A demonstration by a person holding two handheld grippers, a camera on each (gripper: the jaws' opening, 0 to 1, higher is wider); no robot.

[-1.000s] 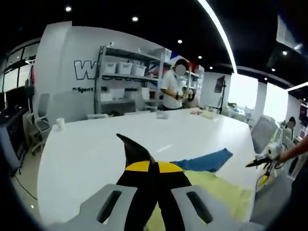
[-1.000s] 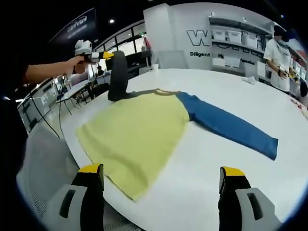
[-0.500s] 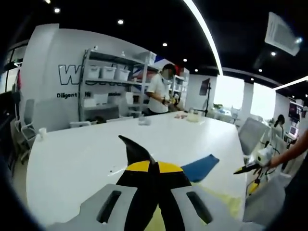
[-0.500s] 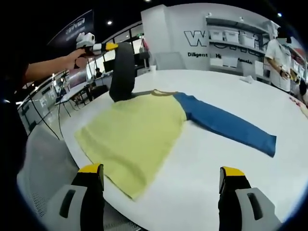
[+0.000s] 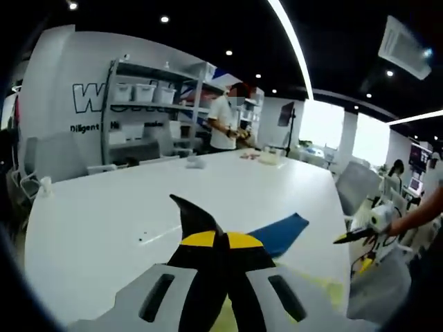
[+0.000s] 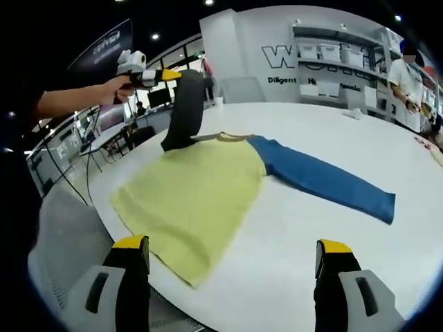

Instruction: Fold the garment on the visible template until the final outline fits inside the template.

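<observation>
Garment: a long-sleeved top [image 6: 201,190], yellow body, blue sleeves, lying flat on the white table [image 6: 332,249] near its edge; I see no template outline from here.

Right sleeve: stretched out flat [image 6: 325,181], pointing away from the body toward the far side of the table; its long axis runs crosswise to the body's.

Left sleeve: dark in this light, lifted off the table [image 6: 185,111] and hanging from my left gripper [image 6: 166,75] above the collar end.

Left gripper: jaws pressed together on that sleeve; in the left gripper view the cloth rises to a dark point [image 5: 197,218] between them.

Right gripper: jaws spread wide [image 6: 232,259], holding nothing, at the table edge nearest the hem.

Key relation: the body lies straight ahead of my right gripper, hem corner [image 6: 190,277] closest; the raised sleeve must travel across the body toward the blue one, so the left gripper leads.

Stage, as I judge it: first fold begun, none laid down yet.

Bystander: a person [image 5: 223,124] stands at shelving beyond the table.
</observation>
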